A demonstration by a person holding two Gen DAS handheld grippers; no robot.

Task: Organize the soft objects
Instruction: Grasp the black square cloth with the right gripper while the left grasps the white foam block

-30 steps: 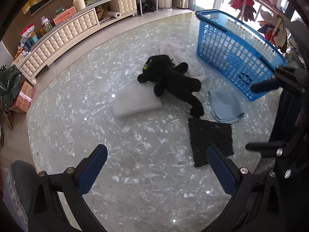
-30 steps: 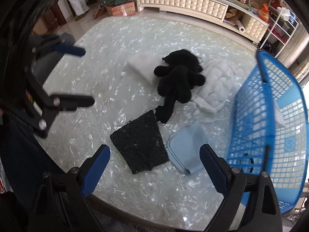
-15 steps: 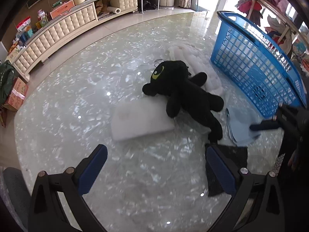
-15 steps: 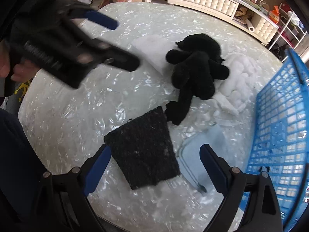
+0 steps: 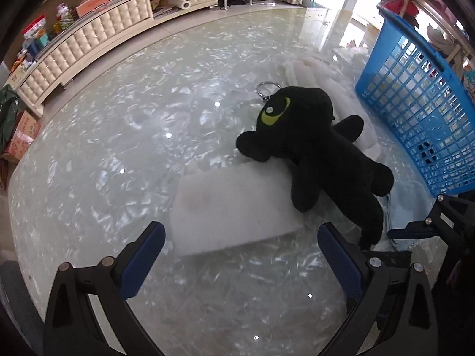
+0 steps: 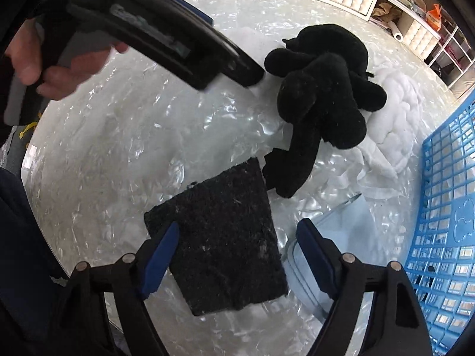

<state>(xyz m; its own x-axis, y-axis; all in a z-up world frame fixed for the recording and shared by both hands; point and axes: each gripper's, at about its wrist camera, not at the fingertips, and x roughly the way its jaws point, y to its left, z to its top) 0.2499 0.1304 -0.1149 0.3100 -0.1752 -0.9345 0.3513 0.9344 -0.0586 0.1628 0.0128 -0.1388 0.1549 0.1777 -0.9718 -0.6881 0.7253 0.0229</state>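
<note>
A white foam block lies flat on the glassy table, just ahead of my open left gripper, which holds nothing. A black plush toy rests partly on the block's far edge. In the right wrist view my right gripper hovers over a black fibrous pad. Its jaws are closing with the pad between them, and the pads do not press on it. The plush lies beyond the pad, and a light blue cloth lies beside the right finger.
A blue plastic basket stands at the right of the table, with a white fluffy cloth beside it behind the plush. A hand holds the left gripper across the upper left of the right wrist view. Shelving lines the far wall.
Both grippers have come down toward the table. The left one moved in on the white foam block. The right one closed in over the black pad and its jaws narrowed.
</note>
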